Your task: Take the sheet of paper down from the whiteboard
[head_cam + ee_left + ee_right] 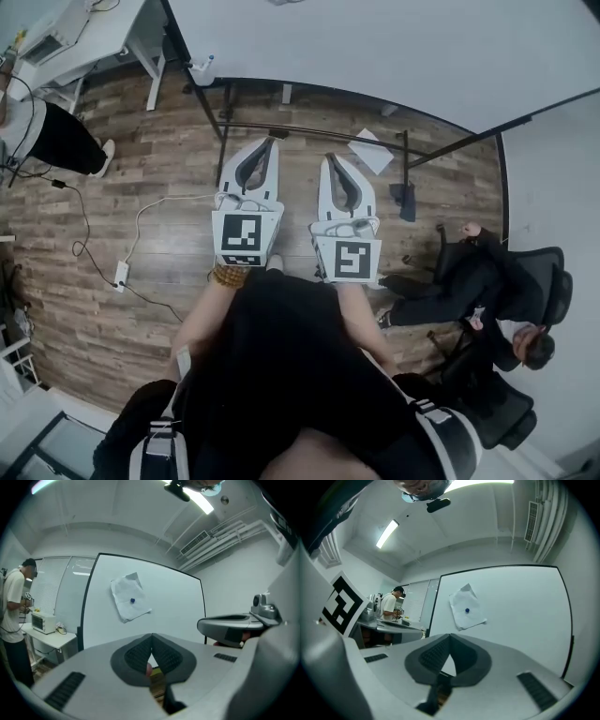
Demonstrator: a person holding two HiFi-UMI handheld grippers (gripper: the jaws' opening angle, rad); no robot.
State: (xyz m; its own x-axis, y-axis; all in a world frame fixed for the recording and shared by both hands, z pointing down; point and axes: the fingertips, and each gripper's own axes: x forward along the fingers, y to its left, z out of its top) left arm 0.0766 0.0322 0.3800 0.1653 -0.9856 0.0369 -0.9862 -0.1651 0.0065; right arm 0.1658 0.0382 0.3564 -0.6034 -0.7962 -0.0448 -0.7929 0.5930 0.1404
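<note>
One sheet of paper (129,604) hangs crumpled and tilted on the whiteboard (178,606), pinned near its middle by one small blue magnet (132,600), in the board's upper left part as your left gripper view shows it. It is the only sheet on the board face. You hold two grippers side by side, both aimed at the board and well apart from it. The left gripper (151,636) has its tongs pressed together at the tips with nothing pinched, and the right gripper (449,636) is the same, tips meeting and empty. In the head view one white flat piece (372,152) shows by the black bars of the board's stand, and you cannot tell what it is. Two other people are around you: one stands at a desk (51,639) left of the board, where one white box-like appliance (43,622) sits, and one sits in a black chair (548,281) on your right. One power strip (120,274) lies on the wooden floor (169,159).
</note>
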